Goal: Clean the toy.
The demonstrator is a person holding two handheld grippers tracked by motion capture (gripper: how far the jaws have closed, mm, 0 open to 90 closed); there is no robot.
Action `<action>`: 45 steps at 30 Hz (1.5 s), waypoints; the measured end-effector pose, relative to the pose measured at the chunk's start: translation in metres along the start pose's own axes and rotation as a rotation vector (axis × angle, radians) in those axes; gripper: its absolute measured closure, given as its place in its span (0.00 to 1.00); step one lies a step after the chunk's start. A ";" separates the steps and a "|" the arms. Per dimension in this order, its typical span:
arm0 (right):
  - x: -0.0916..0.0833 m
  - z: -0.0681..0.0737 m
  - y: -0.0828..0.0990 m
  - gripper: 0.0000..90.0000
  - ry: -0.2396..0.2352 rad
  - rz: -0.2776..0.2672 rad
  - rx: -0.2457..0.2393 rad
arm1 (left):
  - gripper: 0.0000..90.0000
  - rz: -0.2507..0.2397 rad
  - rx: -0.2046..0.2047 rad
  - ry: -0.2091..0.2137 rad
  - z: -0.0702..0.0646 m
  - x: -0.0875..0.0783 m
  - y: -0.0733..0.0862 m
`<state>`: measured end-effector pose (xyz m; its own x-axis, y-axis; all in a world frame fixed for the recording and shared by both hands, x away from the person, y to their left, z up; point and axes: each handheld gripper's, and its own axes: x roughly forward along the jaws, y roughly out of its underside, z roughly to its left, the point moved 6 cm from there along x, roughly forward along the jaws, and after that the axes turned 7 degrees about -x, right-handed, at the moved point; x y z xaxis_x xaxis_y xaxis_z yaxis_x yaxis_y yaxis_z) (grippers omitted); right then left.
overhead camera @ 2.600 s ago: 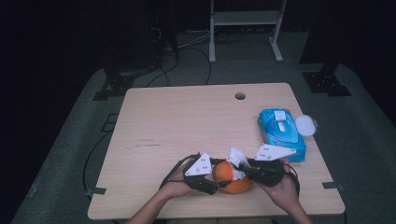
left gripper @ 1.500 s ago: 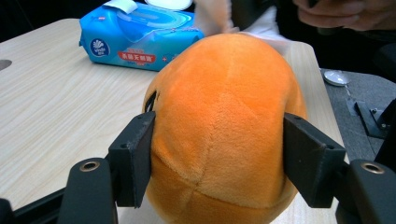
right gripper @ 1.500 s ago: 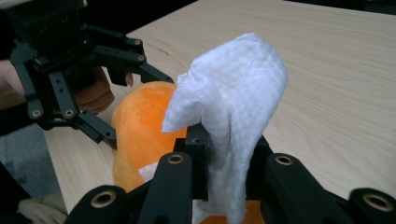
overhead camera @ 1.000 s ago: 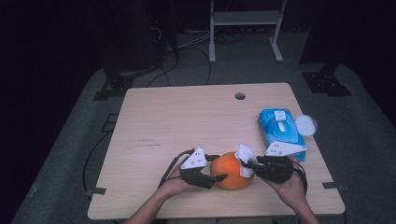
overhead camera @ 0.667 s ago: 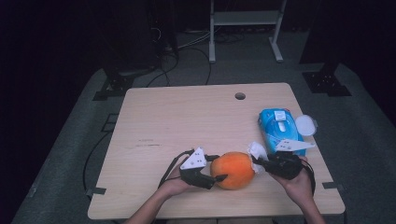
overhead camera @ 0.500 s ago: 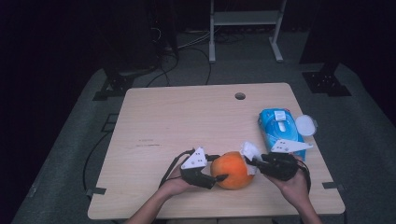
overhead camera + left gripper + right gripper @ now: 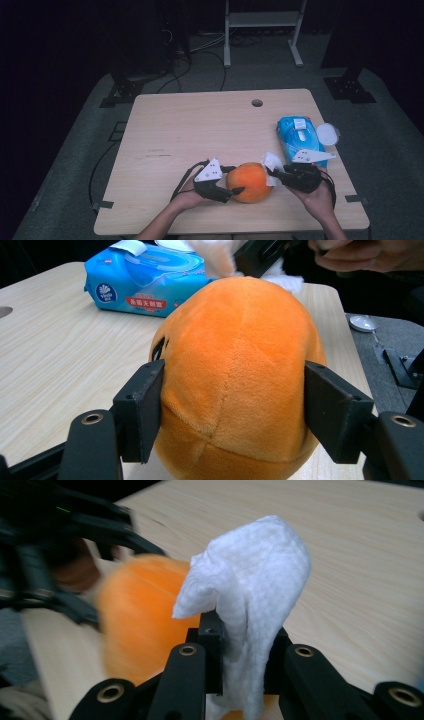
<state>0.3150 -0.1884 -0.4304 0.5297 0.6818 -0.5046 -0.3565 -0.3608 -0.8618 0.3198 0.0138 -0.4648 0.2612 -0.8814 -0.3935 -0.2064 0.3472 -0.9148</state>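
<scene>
An orange plush ball (image 7: 248, 181) rests on the wooden table (image 7: 200, 130) near its front edge. My left gripper (image 7: 235, 181) is shut on the ball from the left, and in the left gripper view the two black pads (image 7: 142, 407) press into the sides of the plush ball (image 7: 240, 375). My right gripper (image 7: 272, 175) is shut on a crumpled white wipe (image 7: 272, 161), which it holds against the ball's upper right side. In the right gripper view the wipe (image 7: 250, 590) stands up from the closed jaws, with the blurred orange ball (image 7: 135, 615) behind it.
A blue pack of wet wipes (image 7: 300, 140) lies at the table's right edge, a round white lid (image 7: 327, 134) beside it. A small hole (image 7: 257, 102) sits near the far edge. Dark floor, cables and a stand surround the table.
The right gripper with the wipe slid from the ball's top to the right, drew off a little, then came back against its right side. The left gripper kept its hold.
</scene>
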 end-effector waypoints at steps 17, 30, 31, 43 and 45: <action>0.002 0.007 -0.004 0.87 -0.035 -0.019 0.002 | 0.37 -0.012 -0.039 0.007 0.001 0.000 0.000; 0.004 0.021 -0.012 0.86 -0.056 -0.020 -0.029 | 0.39 -0.020 -0.036 -0.003 -0.001 0.000 -0.003; 0.004 0.025 -0.015 0.86 -0.062 -0.023 -0.040 | 0.40 -0.020 -0.035 -0.003 -0.001 0.000 -0.003; -0.001 0.021 -0.017 0.87 -0.033 -0.037 -0.051 | 0.41 -0.065 -0.019 -0.020 -0.008 -0.002 -0.016; 0.000 0.036 -0.027 0.86 -0.072 -0.056 -0.087 | 0.42 -0.077 -0.016 -0.022 -0.009 -0.005 -0.020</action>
<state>0.2970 -0.1561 -0.4057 0.4887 0.7453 -0.4535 -0.2584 -0.3729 -0.8912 0.3145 0.0085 -0.4442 0.2972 -0.8982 -0.3238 -0.2000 0.2731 -0.9410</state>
